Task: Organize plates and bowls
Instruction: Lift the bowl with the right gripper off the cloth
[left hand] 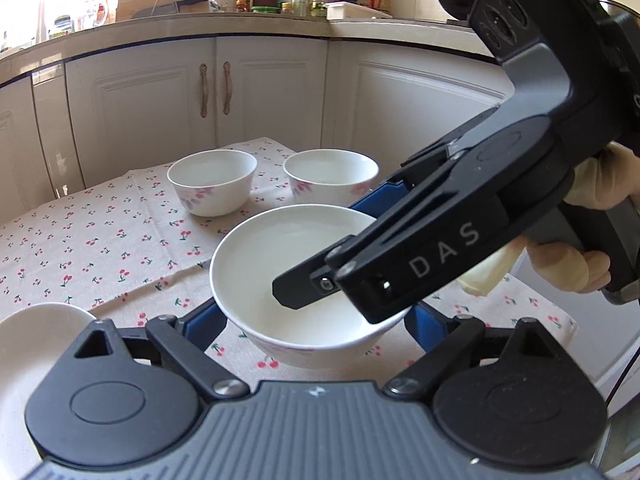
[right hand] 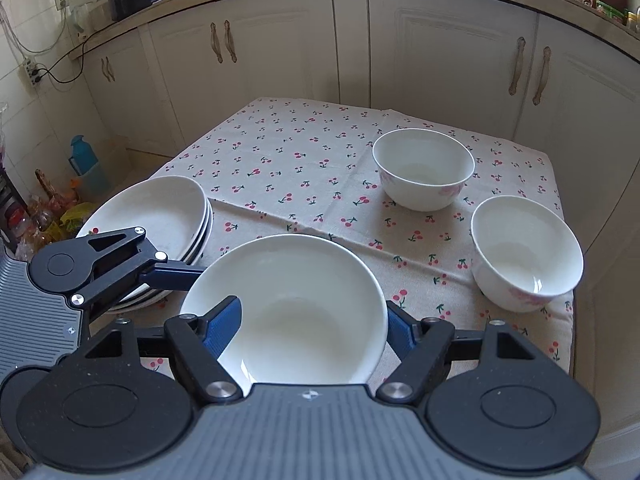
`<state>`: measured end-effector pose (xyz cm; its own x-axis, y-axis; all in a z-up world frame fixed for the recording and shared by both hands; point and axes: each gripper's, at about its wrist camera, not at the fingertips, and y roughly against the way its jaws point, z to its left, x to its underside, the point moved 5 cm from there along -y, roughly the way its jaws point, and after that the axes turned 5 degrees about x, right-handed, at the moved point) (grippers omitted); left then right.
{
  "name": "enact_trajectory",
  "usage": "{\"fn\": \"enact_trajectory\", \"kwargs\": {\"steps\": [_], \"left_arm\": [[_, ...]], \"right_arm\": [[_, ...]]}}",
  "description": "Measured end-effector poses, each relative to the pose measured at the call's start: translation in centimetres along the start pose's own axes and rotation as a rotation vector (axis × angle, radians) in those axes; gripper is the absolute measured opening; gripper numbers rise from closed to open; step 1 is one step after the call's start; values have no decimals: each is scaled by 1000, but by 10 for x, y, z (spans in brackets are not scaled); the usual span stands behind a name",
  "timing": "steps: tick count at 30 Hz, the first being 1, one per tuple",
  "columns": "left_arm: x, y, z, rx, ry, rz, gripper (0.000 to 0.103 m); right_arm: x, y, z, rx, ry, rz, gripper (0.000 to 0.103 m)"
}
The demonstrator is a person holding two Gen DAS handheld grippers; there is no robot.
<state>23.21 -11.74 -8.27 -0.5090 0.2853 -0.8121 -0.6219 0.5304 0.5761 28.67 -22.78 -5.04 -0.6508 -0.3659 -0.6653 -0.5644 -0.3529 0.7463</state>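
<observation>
A white bowl [left hand: 280, 248] [right hand: 304, 292] with a pink flower print sits between the blue pads of my left gripper [left hand: 314, 320]. The pads press its left and right sides. My right gripper [left hand: 324, 248] [right hand: 314, 320] comes in from the right and straddles the bowl's wall. One of its fingers [left hand: 300, 288] reaches inside the bowl, while the other finger [left hand: 380, 196] stays outside the far rim, so the gap is far wider than the wall. Two more white bowls [right hand: 424, 168] [right hand: 524, 252] stand upright on the cherry-print cloth [right hand: 288, 152]. At the table's left edge lies a stack of white plates [right hand: 160, 208].
The nearer loose bowl stands close to the table's right edge. White cabinets [right hand: 440, 40] run behind the table under a worktop crowded with bottles [left hand: 300, 0]. A blue bottle [right hand: 82, 156] and bags lie on the floor at the left. A gloved hand [left hand: 592, 184] holds the right gripper.
</observation>
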Motion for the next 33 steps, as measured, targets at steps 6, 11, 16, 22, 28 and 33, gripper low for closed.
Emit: {"fn": "enact_trajectory", "kwargs": {"steps": [6,11,16,22,28,33], "left_arm": [[10,7,-13,36,-29,25,94],[20,6,-22,69,-31,51,94],[26,6,-31,94,-47,60,94],[31,2,-37,119,-50,76,94],[34,-1,-38,131,-45,88,94],[34,-3,-38,130,-50,83,94]], "right_arm": [[20,9,5,-2,-38,15,80],[36,14,6,-2,-77,28,80],[49,19,4,7,-99,36,80],[57,23,0,14,-122,41,81],[62,21,-2,22,-131,44,80],[63,22,-3,27,-135,35,81]]}}
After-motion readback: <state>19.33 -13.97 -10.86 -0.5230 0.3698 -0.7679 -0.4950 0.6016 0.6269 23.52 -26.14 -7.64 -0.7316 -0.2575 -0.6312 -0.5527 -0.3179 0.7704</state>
